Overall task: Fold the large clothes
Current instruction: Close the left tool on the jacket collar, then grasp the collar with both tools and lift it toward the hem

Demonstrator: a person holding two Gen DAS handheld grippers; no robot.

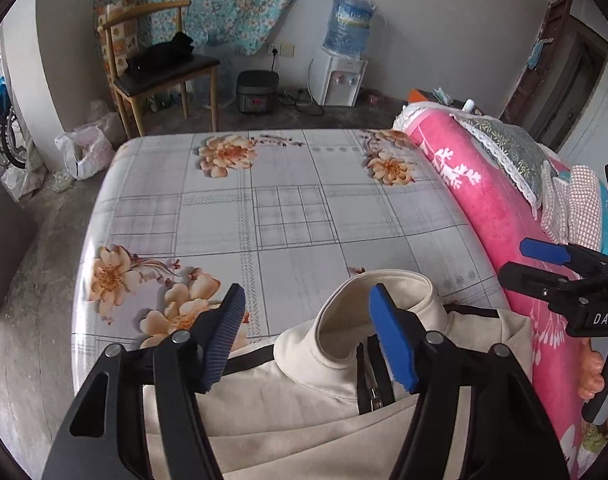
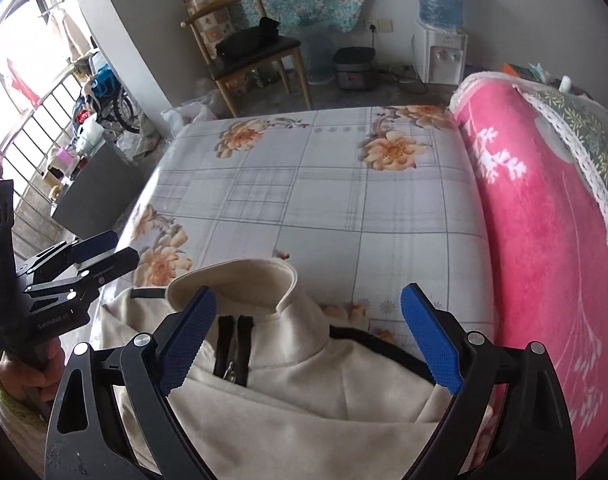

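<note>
A cream jacket with a stand-up collar and a black zip lies at the near edge of a bed with a grey floral sheet. My left gripper hangs open just above the collar, and its blue pads touch no cloth. My right gripper is also open, wide, over the collar and the right shoulder of the jacket. In the left wrist view the right gripper shows at the right edge; in the right wrist view the left gripper shows at the left edge.
A rolled pink blanket with a green pillow lines the bed's right side. Beyond the bed stand a wooden chair, a rice cooker and a water dispenser. Plastic bags lie on the floor at left.
</note>
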